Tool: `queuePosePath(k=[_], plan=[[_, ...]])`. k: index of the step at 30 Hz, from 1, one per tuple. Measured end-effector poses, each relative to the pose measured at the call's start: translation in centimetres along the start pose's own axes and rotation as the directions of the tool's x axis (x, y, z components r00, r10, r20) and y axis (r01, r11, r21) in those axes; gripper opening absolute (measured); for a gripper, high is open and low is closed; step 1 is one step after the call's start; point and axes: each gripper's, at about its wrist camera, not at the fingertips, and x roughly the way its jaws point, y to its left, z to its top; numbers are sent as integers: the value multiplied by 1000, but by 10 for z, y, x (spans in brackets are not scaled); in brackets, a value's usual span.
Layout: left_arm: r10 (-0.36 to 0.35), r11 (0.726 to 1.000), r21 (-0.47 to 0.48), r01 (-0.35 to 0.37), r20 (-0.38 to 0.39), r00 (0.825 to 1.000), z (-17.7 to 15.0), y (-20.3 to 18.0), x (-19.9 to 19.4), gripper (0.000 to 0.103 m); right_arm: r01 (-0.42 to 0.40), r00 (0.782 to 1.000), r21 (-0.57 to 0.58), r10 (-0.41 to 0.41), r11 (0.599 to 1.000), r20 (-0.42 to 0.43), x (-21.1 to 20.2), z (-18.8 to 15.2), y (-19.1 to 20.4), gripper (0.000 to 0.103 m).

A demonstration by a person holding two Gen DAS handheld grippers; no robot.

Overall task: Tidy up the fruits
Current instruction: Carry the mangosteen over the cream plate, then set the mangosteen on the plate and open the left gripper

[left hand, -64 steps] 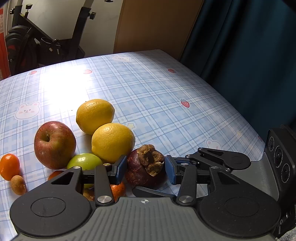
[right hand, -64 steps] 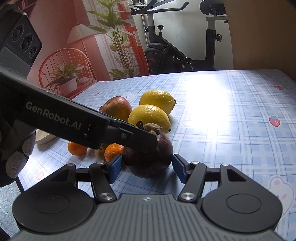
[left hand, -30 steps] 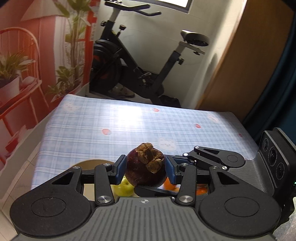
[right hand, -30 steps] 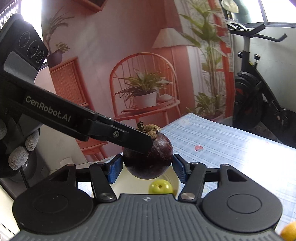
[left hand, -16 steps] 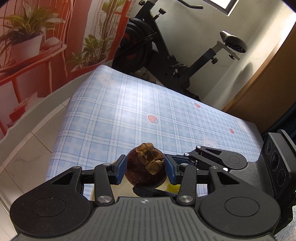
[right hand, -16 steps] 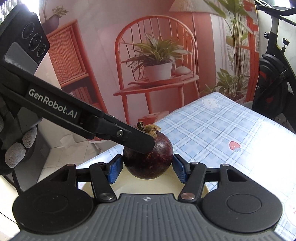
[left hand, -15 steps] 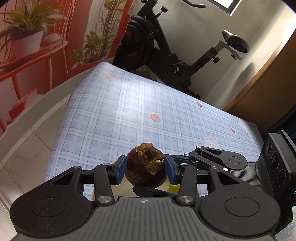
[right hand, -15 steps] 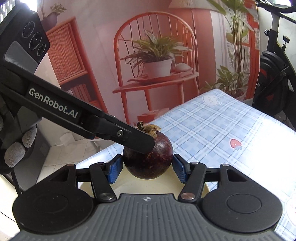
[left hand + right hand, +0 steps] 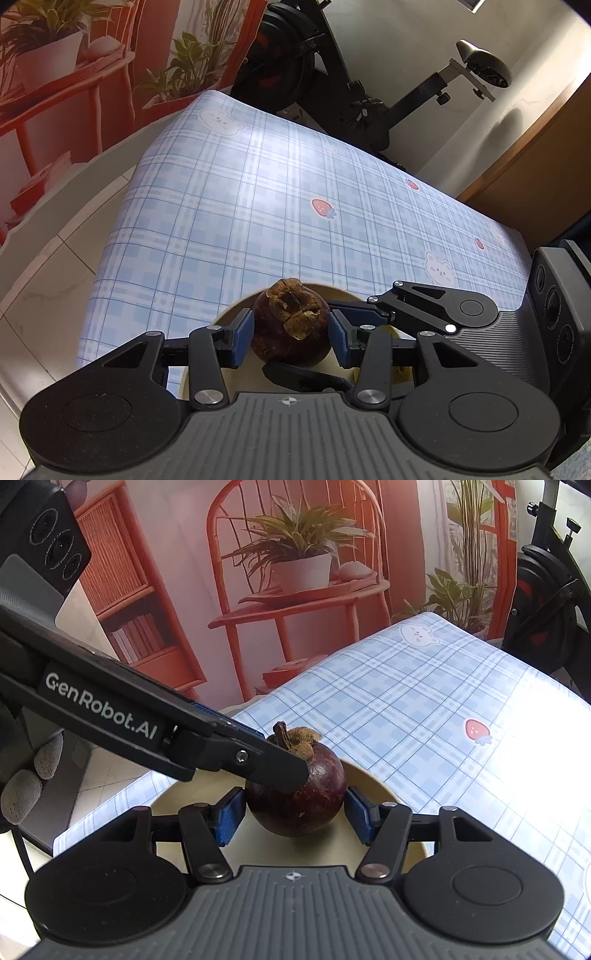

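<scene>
ITEM: mangosteen (image 9: 291, 328), dark purple, dry brown crown; one piece, held over the cream plate (image 9: 373, 779) at the near corner of the table (image 9: 258, 203) with its blue plaid cloth

POSITION: low above the plate's middle, possibly already on it; contact with the dish cannot be told from either view

LEFT TOOL (image 9: 291, 341): blue pads pinching the fruit on its two flanks

RIGHT TOOL (image 9: 293, 819): blue pads meet the fruit's sides crosswise to the left pair; it appears to be gripping too

STEP IN HAND: depositing the fruit on the plate, judged late in the placing

NEXT MOVE CALLS FOR: settling the fruit onto the dish, then spreading both pairs of pads and drawing back without nudging it; being round, it may roll towards the rim if let go unevenly

LEFT WRIST VIEW ONLY: the cracked crown from above, one right-tool finger under the fruit's near side, an exercise bike (image 9: 369, 92) beyond the table

RIGHT WRIST VIEW ONLY: the short stem in profile, the left tool's lettered finger lying across the fruit's upper left, gloved fingertips (image 9: 20, 794) at the frame's edge, more of the plate's far rim
</scene>
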Motion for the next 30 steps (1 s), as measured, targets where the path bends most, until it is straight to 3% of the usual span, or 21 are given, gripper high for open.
queuePosePath(k=[7, 18, 25, 30], plan=[[-4, 997, -71, 6, 28, 1000, -1, 4, -9, 47, 27, 1000, 25, -26, 999, -5, -4, -1, -2, 63], [58, 996, -81, -48, 129, 990, -11, -23, -47, 46, 73, 992, -3, -72, 997, 105, -61, -14, -1, 63], [21, 997, -79, -9, 157, 987, -24, -75, -54, 46, 135, 966, 98, -153, 986, 210, -136, -46, -25, 63], [14, 1000, -20, -11, 187, 982, -40, -126, -54, 46, 207, 932, 170, -248, 963, 266, -199, -82, -49, 63]])
